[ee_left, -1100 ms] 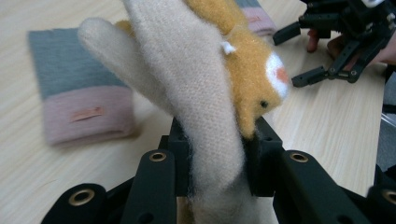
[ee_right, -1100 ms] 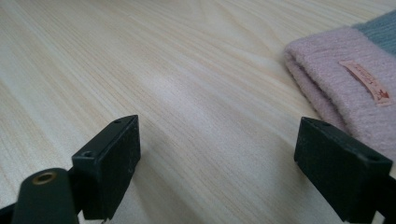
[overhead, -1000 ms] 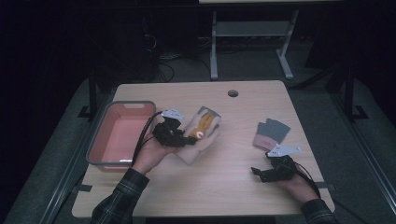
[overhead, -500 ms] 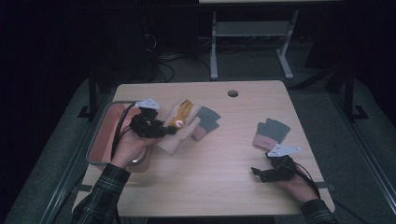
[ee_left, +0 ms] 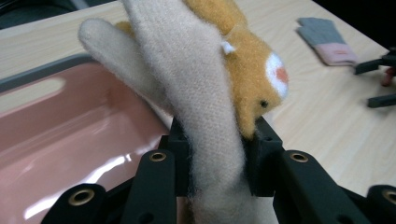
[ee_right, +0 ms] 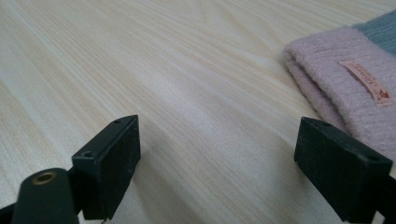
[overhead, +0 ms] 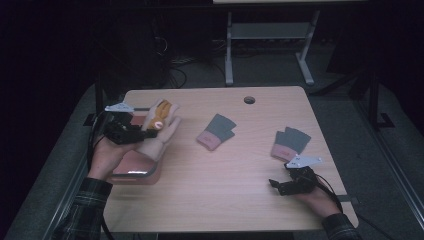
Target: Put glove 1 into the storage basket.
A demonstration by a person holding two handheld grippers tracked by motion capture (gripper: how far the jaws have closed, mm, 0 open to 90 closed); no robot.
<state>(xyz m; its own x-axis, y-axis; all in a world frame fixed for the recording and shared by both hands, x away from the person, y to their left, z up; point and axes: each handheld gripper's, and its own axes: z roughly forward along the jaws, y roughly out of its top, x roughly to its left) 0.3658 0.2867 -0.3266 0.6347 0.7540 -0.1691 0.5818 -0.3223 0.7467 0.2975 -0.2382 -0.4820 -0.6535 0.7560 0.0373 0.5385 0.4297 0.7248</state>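
Cream mitten (ee_left: 205,107) with an orange animal face is pinched by the left gripper (overhead: 131,134), seemingly above the pink tray (ee_left: 70,135); right gripper (ee_right: 219,154) jaws spread over bare table (ee_right: 187,70)

three gloves (overhead: 159,131), one pink bin (overhead: 131,167), two grippers (overhead: 131,134)

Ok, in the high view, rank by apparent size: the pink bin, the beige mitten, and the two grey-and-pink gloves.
1. pink bin, though partly hidden
2. beige mitten, in the left gripper
3. middle glove and right glove: too alike to rank
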